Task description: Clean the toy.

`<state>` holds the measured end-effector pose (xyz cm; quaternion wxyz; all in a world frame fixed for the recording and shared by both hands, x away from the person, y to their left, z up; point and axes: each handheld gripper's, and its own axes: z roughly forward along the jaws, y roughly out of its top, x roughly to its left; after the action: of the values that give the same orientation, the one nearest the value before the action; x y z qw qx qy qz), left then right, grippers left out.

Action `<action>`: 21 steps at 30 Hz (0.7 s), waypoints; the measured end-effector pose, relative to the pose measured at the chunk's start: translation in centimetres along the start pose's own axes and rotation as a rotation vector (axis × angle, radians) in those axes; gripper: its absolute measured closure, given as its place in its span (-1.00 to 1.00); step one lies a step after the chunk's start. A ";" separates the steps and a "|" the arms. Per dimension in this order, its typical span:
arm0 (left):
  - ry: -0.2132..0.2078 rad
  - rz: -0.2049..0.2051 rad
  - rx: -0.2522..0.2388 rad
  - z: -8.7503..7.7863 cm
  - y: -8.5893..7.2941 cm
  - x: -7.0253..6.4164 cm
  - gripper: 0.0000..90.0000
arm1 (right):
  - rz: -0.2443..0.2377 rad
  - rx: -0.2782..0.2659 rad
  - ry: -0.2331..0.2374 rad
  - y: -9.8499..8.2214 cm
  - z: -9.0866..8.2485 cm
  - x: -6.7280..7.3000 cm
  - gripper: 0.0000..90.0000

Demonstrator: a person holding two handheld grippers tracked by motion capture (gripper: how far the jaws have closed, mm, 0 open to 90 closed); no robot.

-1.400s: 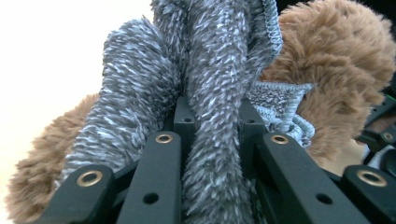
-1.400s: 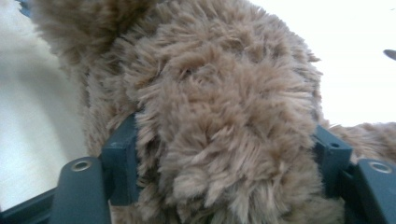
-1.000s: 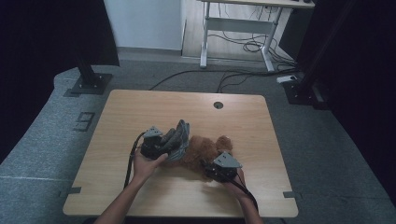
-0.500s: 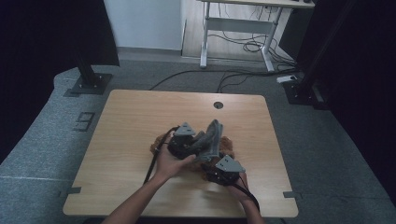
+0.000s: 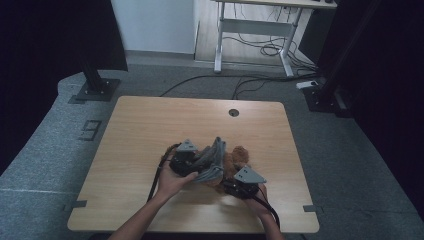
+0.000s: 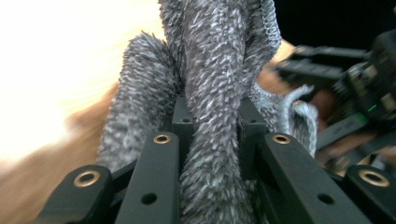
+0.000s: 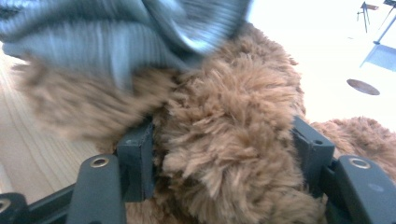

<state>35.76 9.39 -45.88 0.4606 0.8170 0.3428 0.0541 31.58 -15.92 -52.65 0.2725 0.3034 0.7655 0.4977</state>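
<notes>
A brown plush toy (image 5: 240, 154) lies on the wooden table (image 5: 150, 125), right of centre and near the front. My left gripper (image 5: 201, 164) is shut on a grey fuzzy cloth (image 5: 215, 159), which drapes over the toy's left side. In the left gripper view the cloth (image 6: 210, 70) runs up between the jaws of my left gripper (image 6: 212, 126). My right gripper (image 5: 228, 183) comes in from the front right. Its jaws have just been closing, and in its own view my right gripper (image 7: 224, 140) presses on brown fur (image 7: 233, 107) from both sides, under the grey cloth (image 7: 116, 28).
A round cable hole (image 5: 233, 112) sits near the table's far edge. Behind the table on the floor stand a white desk frame (image 5: 250, 30) with cables, and black stand bases at the left (image 5: 95, 87) and the right (image 5: 320, 97).
My left gripper carried the grey cloth to the right over the brown toy, then came back a little to the left. The right hand stayed in place.
</notes>
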 end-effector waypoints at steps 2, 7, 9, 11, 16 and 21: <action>0.013 -0.016 -0.005 -0.7 -0.7 0.9 0.66 | 0.004 -0.002 0.005 -0.1 0.0 -0.1 -0.14; 0.018 -0.030 -0.019 -2.0 -2.0 1.9 0.67 | -0.011 -0.001 0.012 -0.1 0.0 0.1 -0.12; 0.033 -0.017 -0.027 -2.3 -2.3 1.7 0.68 | -0.014 0.003 0.012 -0.1 0.0 0.1 -0.12; 0.046 -0.009 -0.037 -2.7 -2.5 1.7 0.68 | -0.010 0.005 0.014 -0.1 -0.1 0.1 -0.11; 0.093 -0.021 -0.086 -4.8 -3.0 2.7 0.68 | 0.003 0.004 0.013 -0.2 -0.2 -0.2 -0.09; 0.145 -0.102 -0.127 -7.0 -4.1 5.5 0.68 | 0.013 0.003 0.014 -0.3 -0.2 -0.4 -0.09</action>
<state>35.06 19.14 -46.41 0.4875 0.7616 0.4123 0.1111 31.62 -16.43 -52.77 0.2634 0.3054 0.7661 0.5005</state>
